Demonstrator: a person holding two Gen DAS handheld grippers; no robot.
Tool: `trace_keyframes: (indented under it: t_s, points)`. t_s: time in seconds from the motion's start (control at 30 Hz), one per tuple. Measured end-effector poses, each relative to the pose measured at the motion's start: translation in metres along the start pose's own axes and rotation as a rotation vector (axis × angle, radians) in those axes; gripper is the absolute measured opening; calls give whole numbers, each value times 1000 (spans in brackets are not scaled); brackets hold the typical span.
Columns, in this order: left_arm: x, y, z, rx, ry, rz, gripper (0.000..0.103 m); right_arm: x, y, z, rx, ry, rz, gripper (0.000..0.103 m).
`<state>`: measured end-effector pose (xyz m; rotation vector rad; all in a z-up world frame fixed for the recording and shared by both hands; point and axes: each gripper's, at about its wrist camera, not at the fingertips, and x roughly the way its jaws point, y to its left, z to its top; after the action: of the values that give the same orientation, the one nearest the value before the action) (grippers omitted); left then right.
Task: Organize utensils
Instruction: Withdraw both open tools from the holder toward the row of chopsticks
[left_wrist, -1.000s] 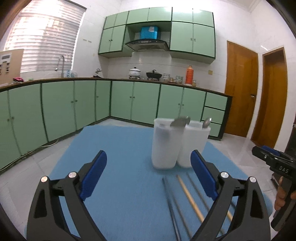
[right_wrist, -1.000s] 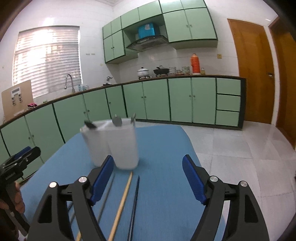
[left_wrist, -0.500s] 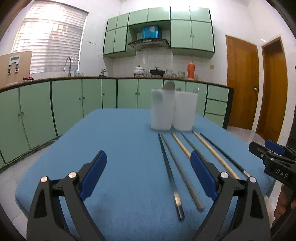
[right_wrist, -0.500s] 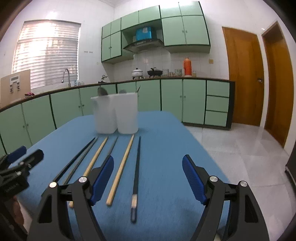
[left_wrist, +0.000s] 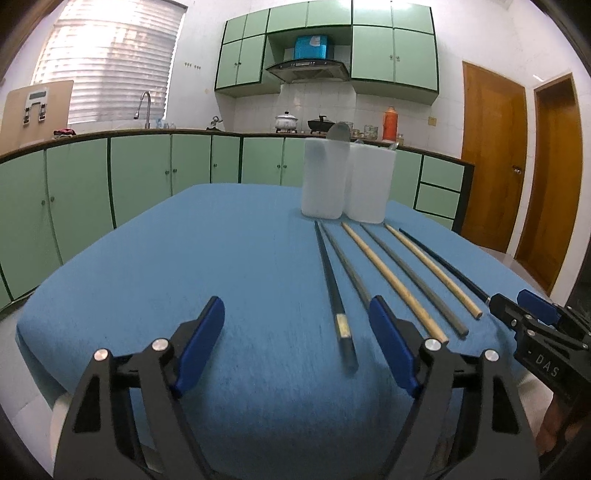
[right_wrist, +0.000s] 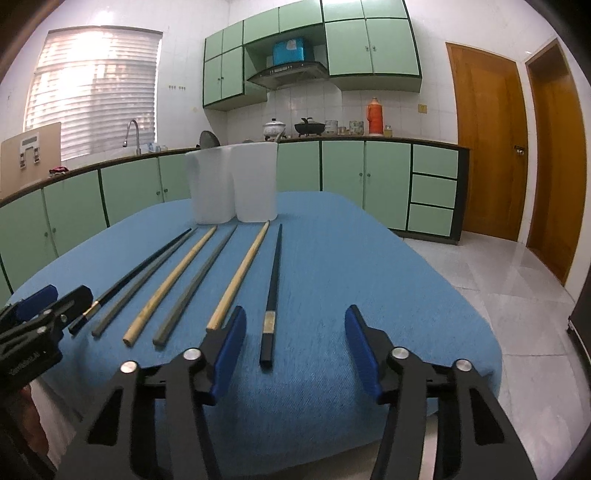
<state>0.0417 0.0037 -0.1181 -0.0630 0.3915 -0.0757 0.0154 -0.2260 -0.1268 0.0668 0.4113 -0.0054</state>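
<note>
Desk: blue woven cloth covers the desk (left_wrist: 207, 258), and we see a soft grain.
Chopsticks: six slim straight chopsticks (right_wrist: 236, 277) lie side by side on the cloth, two glossy black, two dull grey, two pale wood.
Cups: two frosted white plastic cups (left_wrist: 347, 181) stand touching beyond the tips.
Left tool (left_wrist: 297, 345): our blue-padded fingers spread wide, empty.
Right tool (right_wrist: 293, 352): wide apart, empty.
</note>
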Motion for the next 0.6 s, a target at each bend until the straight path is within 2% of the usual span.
trace_keyframes:
  t_s: [0.13, 0.3, 0.6]
  points:
    - [1, -1, -4, -1, 0, 14, 73, 0, 3, -1, -4, -7, -6, 42]
    - [3, -5, -5, 1, 0, 22, 67, 2, 6, -4, -3, -15, -15, 38]
    - [1, -13, -7, 1, 0, 11, 54, -1, 16, -13, -29, -39, -27, 23]
